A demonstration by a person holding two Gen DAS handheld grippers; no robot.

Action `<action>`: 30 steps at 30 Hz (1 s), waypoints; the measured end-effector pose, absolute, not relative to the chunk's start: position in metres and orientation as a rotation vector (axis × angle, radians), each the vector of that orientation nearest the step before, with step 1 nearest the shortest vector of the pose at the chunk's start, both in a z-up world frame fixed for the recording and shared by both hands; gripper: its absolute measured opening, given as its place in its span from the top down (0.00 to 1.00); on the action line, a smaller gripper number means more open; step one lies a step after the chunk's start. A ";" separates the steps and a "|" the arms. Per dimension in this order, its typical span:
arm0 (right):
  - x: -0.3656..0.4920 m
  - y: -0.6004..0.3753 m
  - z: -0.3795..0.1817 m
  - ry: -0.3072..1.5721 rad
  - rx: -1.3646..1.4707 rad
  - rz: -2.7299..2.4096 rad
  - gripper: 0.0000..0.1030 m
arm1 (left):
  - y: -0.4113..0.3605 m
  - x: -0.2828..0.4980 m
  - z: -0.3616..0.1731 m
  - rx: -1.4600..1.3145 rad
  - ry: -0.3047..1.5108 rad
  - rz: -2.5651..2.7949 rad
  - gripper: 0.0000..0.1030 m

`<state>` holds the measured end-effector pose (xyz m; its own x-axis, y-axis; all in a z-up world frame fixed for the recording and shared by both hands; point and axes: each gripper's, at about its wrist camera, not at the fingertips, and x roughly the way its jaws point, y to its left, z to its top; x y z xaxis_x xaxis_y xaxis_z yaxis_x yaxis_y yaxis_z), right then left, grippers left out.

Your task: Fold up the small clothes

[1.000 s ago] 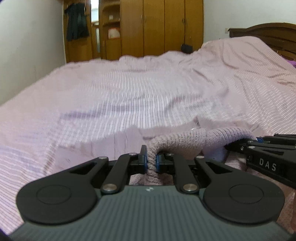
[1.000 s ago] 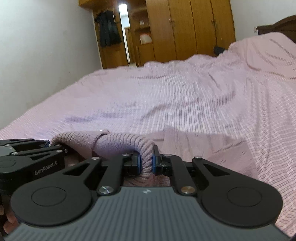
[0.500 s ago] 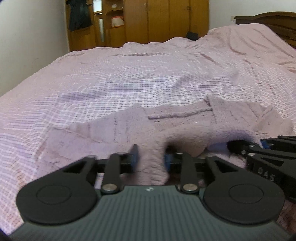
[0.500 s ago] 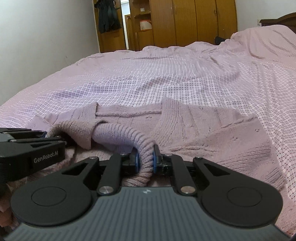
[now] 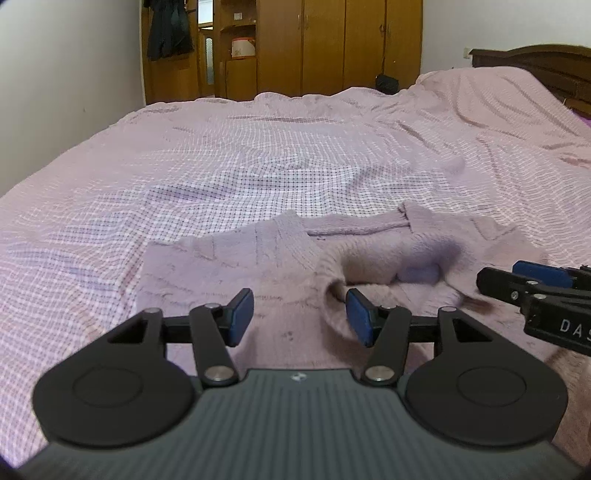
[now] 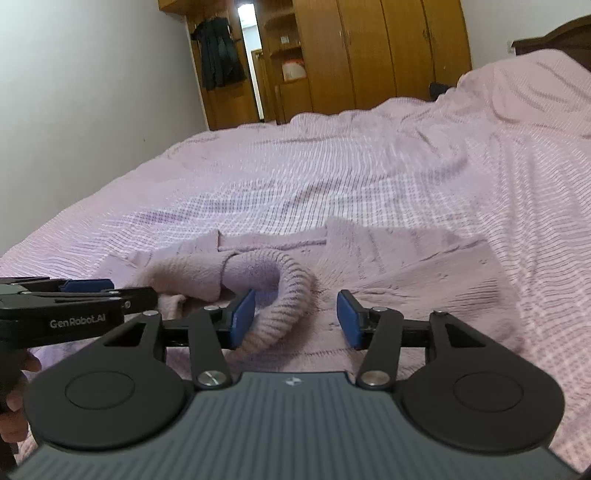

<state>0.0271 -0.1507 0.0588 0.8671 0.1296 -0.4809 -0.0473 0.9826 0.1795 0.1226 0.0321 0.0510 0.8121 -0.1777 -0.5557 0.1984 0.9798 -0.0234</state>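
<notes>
Setting: a bedroom, with a wide bed under a pale pink checked bedspread, wooden wardrobes along the far wall and a dark coat hanging by the doorway.
Garment: a small mauve knitted sweater lies on the near part of the bedspread, its body spread mostly flat, with its ribbed hem curled up in a loose roll at the front.
Left gripper: jaws have just been opening and now stand well apart; the blue pads press on nothing. The rolled edge of the knit sits between them, close against the right-hand pad, with a clear gap to the other.
Right gripper: jaws have likewise just been opening and stand wide. The ribbed roll droops across the gap beside the left-hand pad, no longer pinched.
Side by side: each tool shows at the edge of the other's view, both low over the sweater's near edge.
Person: part of a hand shows at the lower left of the right wrist view, under the left tool.
</notes>
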 end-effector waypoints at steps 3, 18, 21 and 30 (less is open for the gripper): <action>0.006 -0.152 0.064 0.494 0.152 0.085 0.38 | 0.037 0.109 0.053 0.013 0.595 -0.214 0.44; -0.067 -0.147 0.058 0.520 0.113 0.060 0.33 | 0.031 0.050 0.049 0.059 0.623 -0.273 0.44; -0.076 -0.149 0.055 0.531 0.125 0.048 0.33 | 0.024 0.042 0.045 0.085 0.628 -0.300 0.44; -0.090 -0.157 0.053 0.541 0.142 0.012 0.33 | -0.001 0.030 0.032 0.144 0.641 -0.344 0.44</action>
